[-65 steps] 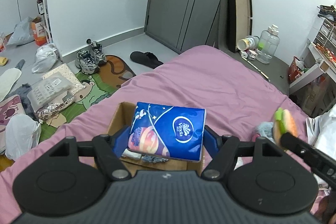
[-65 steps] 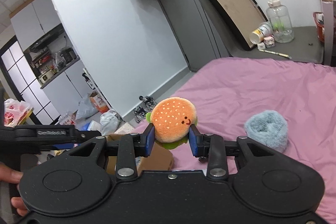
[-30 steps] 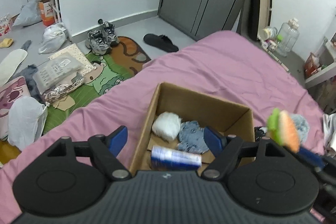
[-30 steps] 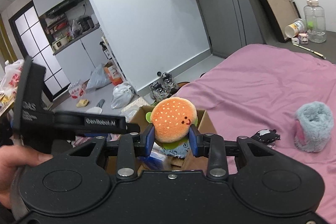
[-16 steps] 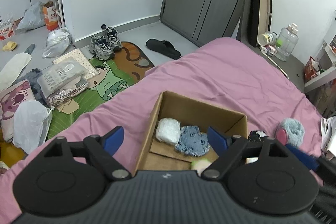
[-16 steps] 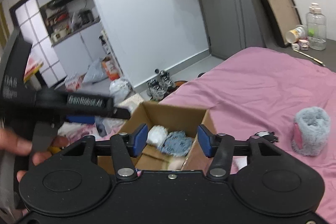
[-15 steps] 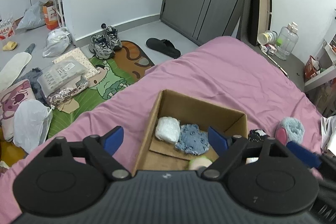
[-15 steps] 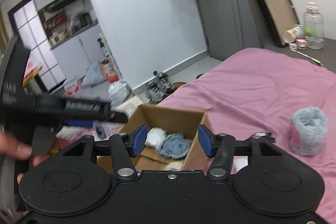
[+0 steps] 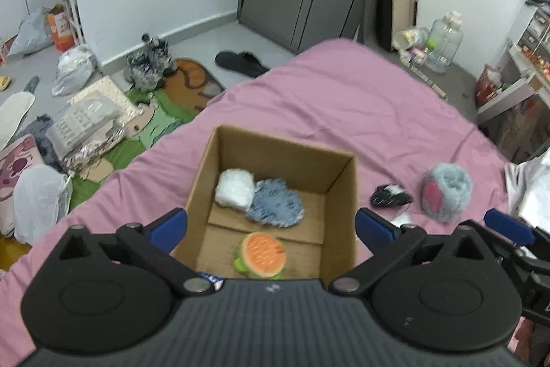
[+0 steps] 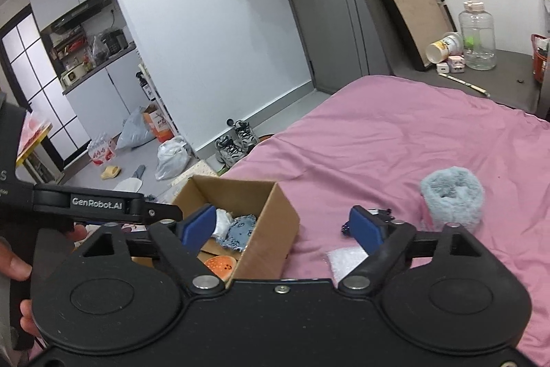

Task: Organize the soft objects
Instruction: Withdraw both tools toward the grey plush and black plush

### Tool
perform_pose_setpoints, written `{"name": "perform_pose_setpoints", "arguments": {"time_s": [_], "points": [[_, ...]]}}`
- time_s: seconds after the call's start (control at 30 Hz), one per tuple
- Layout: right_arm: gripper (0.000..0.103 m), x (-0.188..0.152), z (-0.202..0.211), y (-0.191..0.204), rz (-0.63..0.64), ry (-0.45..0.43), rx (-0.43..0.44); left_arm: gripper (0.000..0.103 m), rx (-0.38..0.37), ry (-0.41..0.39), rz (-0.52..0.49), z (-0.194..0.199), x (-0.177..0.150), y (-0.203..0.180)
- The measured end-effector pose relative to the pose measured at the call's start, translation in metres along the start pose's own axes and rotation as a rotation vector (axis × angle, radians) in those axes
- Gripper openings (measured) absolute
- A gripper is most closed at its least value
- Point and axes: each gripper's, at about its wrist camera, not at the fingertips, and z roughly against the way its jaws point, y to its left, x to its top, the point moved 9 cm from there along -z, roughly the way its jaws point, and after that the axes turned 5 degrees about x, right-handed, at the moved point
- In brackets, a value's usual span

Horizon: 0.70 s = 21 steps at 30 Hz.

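Both tongs stand spread and empty: left gripper [image 9: 271, 226] over the cardboard box [image 9: 338, 191], right gripper [image 10: 283, 227] nearer the grey fluffy roll [image 10: 451, 197] lying on the pink bedsheet [image 10: 395, 133]. It looks light, squashy, non-slip; pinch across its furry sides. Its hollow end seems to face upward, axis roughly vertical.
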Motion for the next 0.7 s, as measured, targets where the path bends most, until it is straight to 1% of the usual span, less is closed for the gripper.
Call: {"name": "perform_pose_setpoints", "arguments": {"time_s": [0.1,0.23,0.3,0.33,0.43,0.57,0.7], "points": [[0.09,0.0,0.004,-0.009,-0.01,0.012,0.006,0.103,-0.017,-0.048,0.025,0.014,0.006,-0.005],[0.094,-0.002,0.01,-0.021,-0.024,0.025,0.0,0.103,-0.009,-0.087,0.026,0.026,0.012,-0.012],[0.095,-0.001,0.013,-0.027,-0.035,0.027,0.0,0.103,0.019,-0.08,0.007,0.028,0.012,-0.015],[0.096,-0.001,0.015,-0.029,-0.04,0.027,0.0,0.103,0.021,-0.079,0.004,0.03,0.011,-0.018],[0.098,0.001,0.021,-0.037,-0.048,0.023,-0.001,0.103,0.007,-0.088,0.003,0.037,0.01,-0.026],[0.099,0.008,0.031,-0.052,-0.071,0.002,-0.016,0.103,-0.028,-0.079,-0.008,0.049,0.008,-0.042],[0.101,0.014,0.042,-0.071,-0.109,-0.027,-0.031,0.103,-0.035,-0.098,-0.02,0.059,0.01,-0.055]]}}
